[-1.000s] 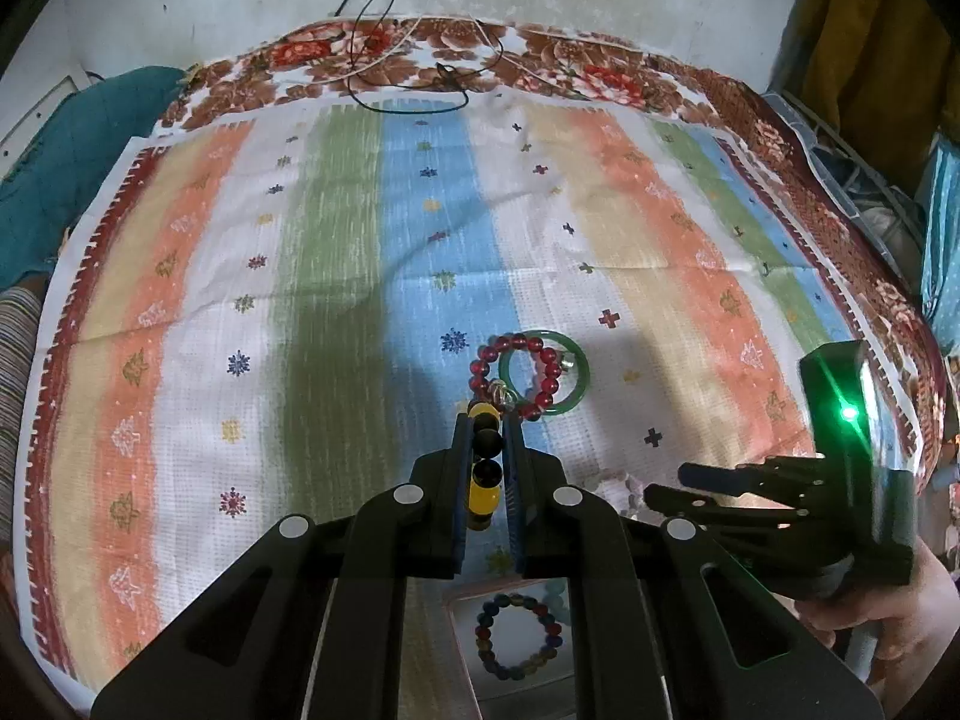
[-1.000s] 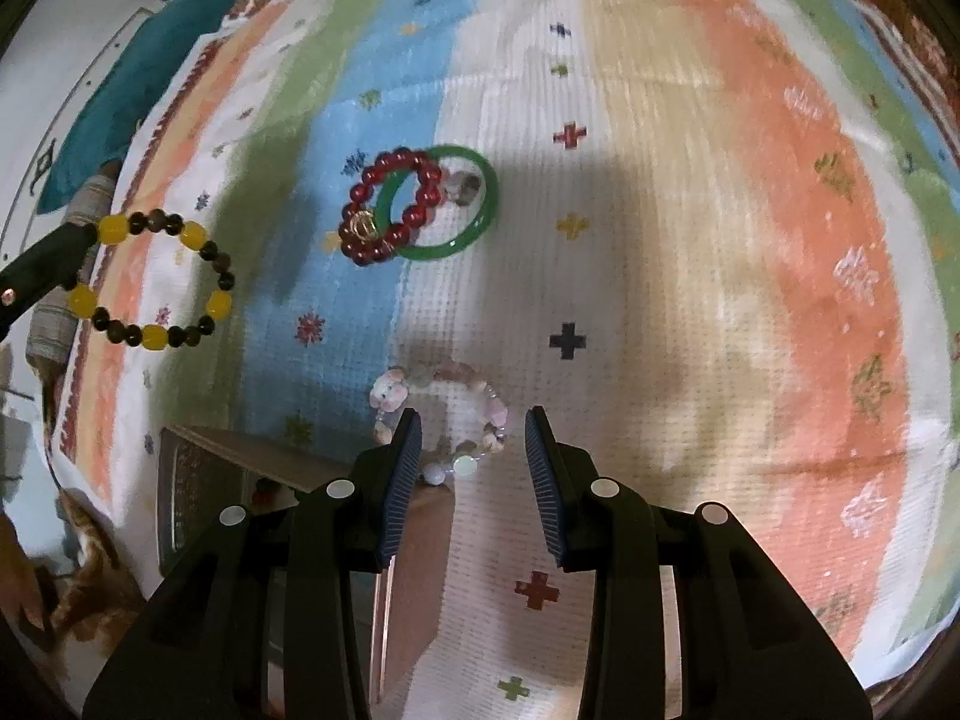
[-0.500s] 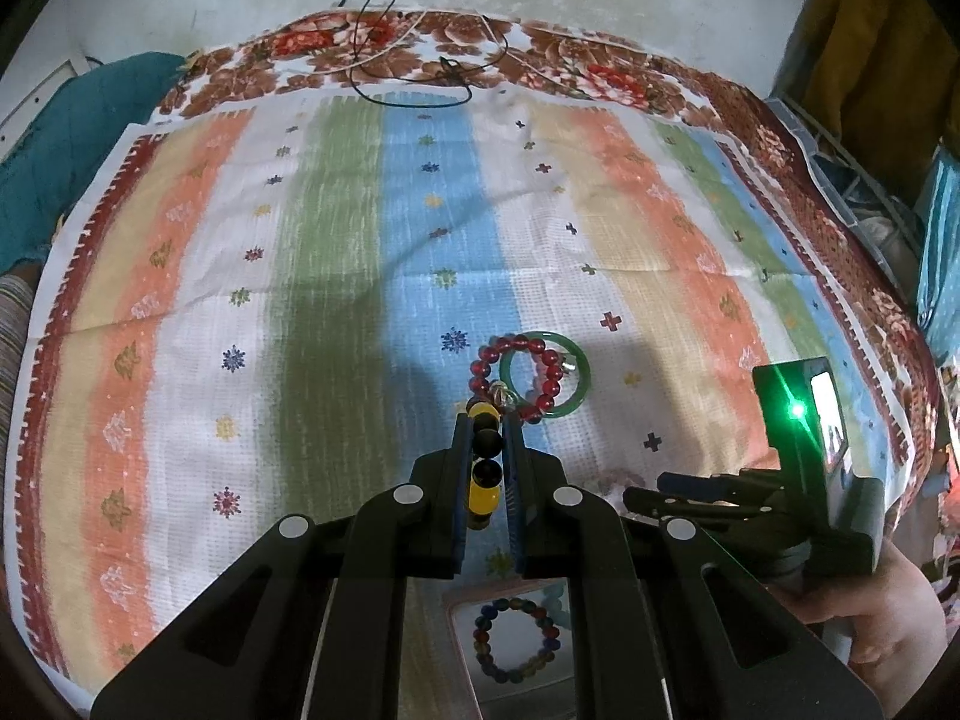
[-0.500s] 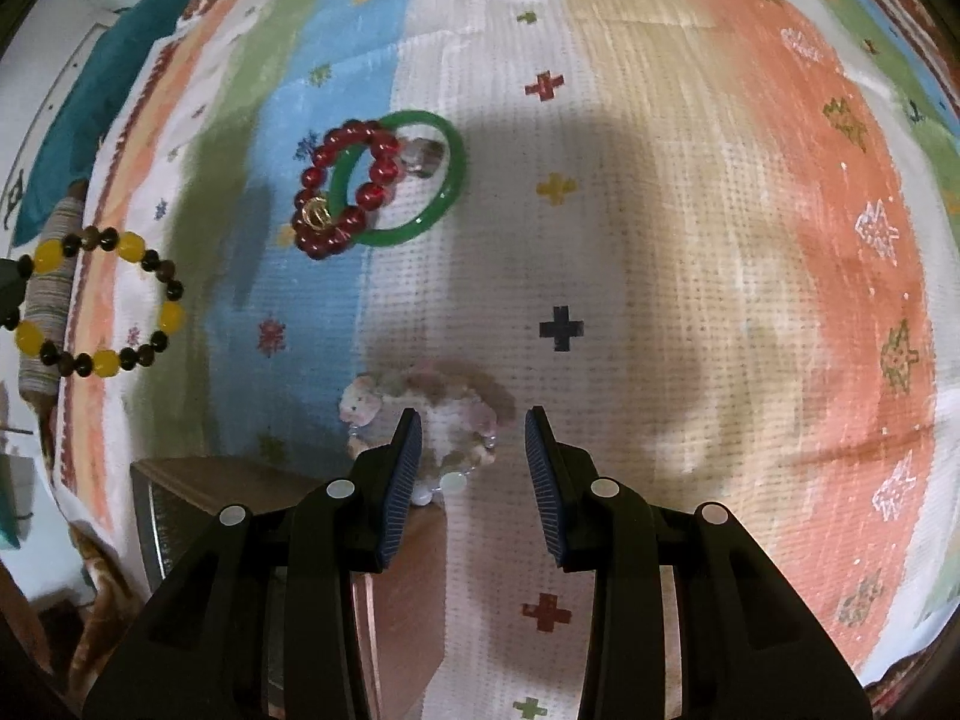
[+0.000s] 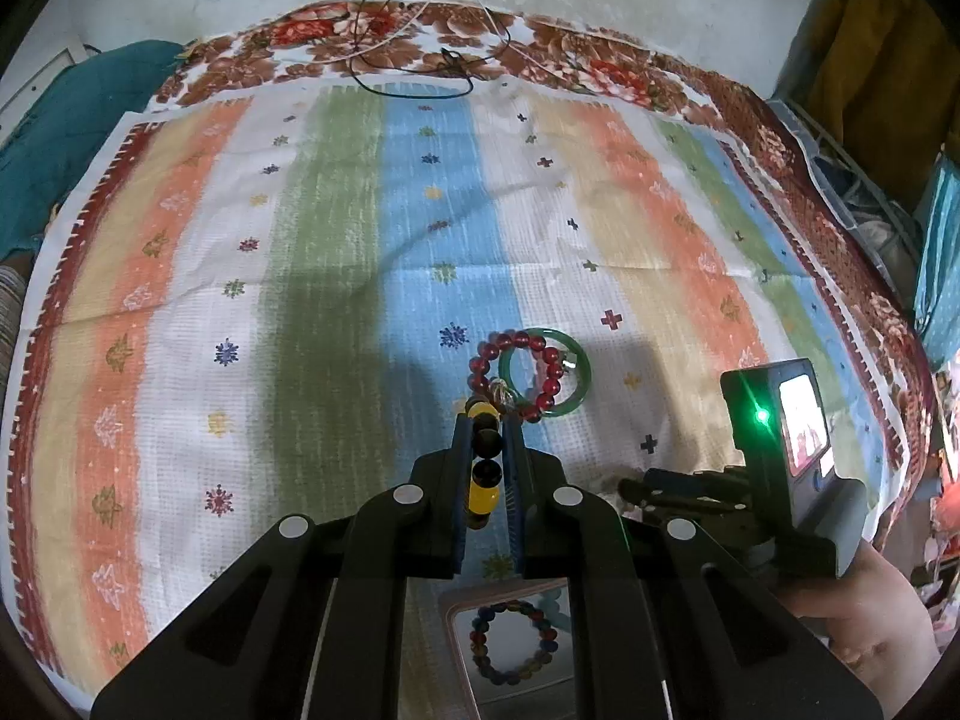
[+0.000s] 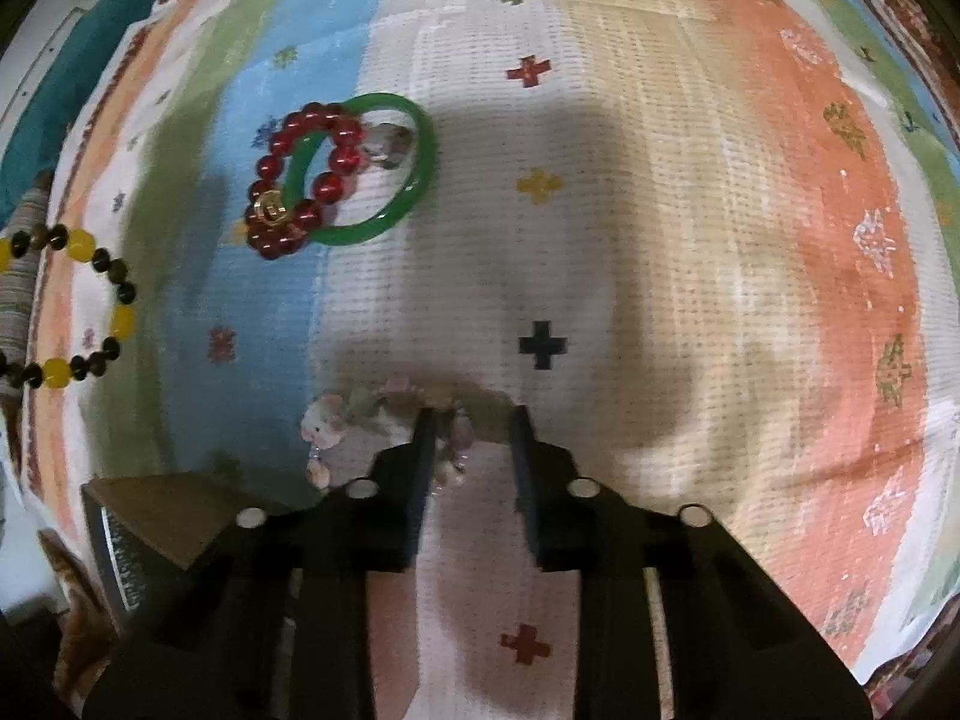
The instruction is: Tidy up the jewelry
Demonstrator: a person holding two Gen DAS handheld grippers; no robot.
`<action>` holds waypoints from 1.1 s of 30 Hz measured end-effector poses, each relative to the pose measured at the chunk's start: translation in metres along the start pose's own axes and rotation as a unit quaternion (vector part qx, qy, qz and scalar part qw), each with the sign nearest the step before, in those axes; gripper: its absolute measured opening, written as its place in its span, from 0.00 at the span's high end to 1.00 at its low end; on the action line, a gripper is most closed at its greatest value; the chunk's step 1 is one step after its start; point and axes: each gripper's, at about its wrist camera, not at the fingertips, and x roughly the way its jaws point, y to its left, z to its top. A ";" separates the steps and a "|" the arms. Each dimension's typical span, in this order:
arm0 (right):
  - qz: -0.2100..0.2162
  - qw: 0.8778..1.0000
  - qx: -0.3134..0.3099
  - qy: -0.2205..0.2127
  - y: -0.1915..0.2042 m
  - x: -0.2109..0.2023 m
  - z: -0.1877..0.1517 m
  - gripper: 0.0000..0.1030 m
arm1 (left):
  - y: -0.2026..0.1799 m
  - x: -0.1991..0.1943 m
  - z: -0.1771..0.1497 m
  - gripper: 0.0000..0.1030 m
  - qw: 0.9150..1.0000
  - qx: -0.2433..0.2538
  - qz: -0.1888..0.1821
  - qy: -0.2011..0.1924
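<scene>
Left view: left gripper clamps the yellow bracelet over the cloth — light, limp strand, held by a few beads. Right view: right gripper is closing astride the pale bracelet on the cloth — light, loose beads likely to roll; pinch one side of the loop.

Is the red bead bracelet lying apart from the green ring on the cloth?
No, the red bead bracelet overlaps the green bangle, crossing its rim and lying partly inside it on the striped cloth.

Four beaded bracelets, one green bangle, one box.
</scene>
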 end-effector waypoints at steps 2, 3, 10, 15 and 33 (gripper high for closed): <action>0.000 1.000 0.003 0.000 -0.001 0.001 0.002 0.84 | 0.000 0.001 0.000 0.91 1.000 0.000 0.000 0.001; 0.001 1.000 0.005 -0.001 -0.002 0.002 0.003 0.87 | 0.000 0.001 0.000 0.91 1.000 0.000 0.000 0.002; 0.012 1.000 0.005 -0.013 -0.021 -0.005 0.004 0.89 | 0.000 0.001 0.001 0.91 1.000 0.001 0.000 0.001; 0.014 1.000 -0.005 -0.027 -0.020 -0.015 0.002 0.90 | 0.002 -0.001 0.001 0.91 1.000 -0.001 -0.004 -0.003; -0.027 0.978 -0.076 -0.193 0.016 -0.109 -0.029 0.89 | -0.015 -0.025 -0.009 0.91 1.000 0.009 -0.004 -0.024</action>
